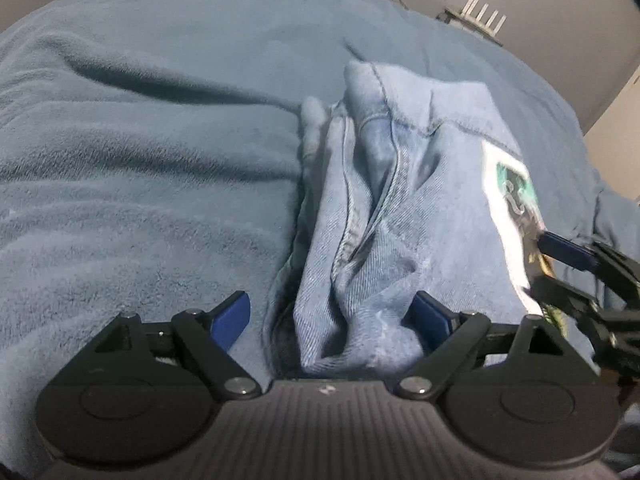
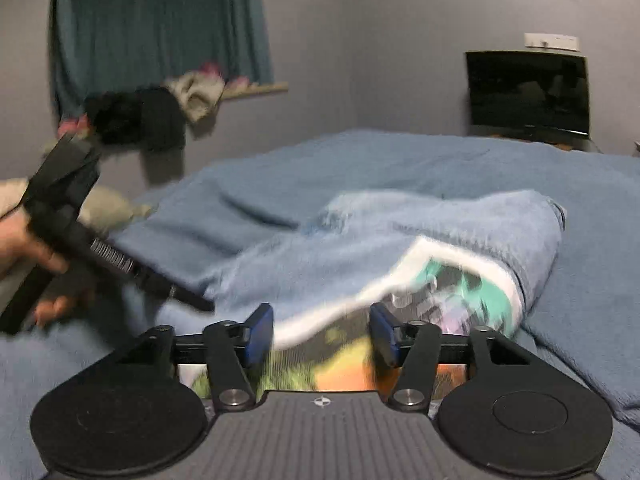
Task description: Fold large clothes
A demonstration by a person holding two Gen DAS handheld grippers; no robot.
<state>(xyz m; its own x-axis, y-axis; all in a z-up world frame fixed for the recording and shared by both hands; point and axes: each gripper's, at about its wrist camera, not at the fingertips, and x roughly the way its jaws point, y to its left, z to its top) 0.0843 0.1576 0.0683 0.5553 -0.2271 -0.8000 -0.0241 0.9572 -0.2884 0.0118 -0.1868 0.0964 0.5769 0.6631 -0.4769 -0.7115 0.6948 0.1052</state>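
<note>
Light blue denim jeans (image 1: pixel 384 208) lie bunched on a blue blanket (image 1: pixel 140 160), with a printed colourful patch (image 1: pixel 516 192) on their right side. My left gripper (image 1: pixel 332 320) is open, its blue pads either side of the near end of the jeans. My right gripper (image 2: pixel 322 338) is open, its pads straddling the printed patch (image 2: pixel 440 288) of the jeans (image 2: pixel 400 236). The right gripper also shows at the right edge of the left wrist view (image 1: pixel 576 264). The left gripper, held by a hand, shows at the left of the right wrist view (image 2: pixel 100 248).
The blanket (image 2: pixel 400 160) covers a bed. A dark screen (image 2: pixel 528 92) stands against the far wall. A teal curtain (image 2: pixel 160 20) hangs over a sill with piled clothes (image 2: pixel 152 116). A white router (image 1: pixel 480 20) sits beyond the bed.
</note>
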